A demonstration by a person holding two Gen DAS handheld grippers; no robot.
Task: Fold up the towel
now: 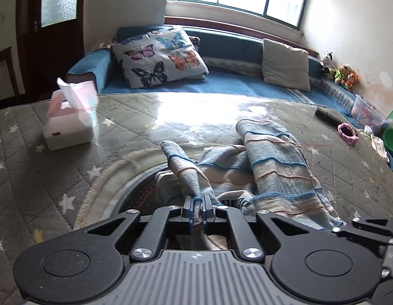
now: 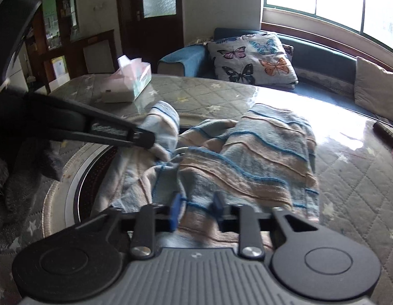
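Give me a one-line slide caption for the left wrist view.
Left gripper shut on a corner of the striped towel, crumpled on a quilted table beside a tissue box.

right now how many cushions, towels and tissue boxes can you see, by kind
cushions: 2, the butterfly cushion and the plain grey cushion
towels: 1, the striped towel, pinched in the left tool
tissue boxes: 1, the tissue box
total: 4
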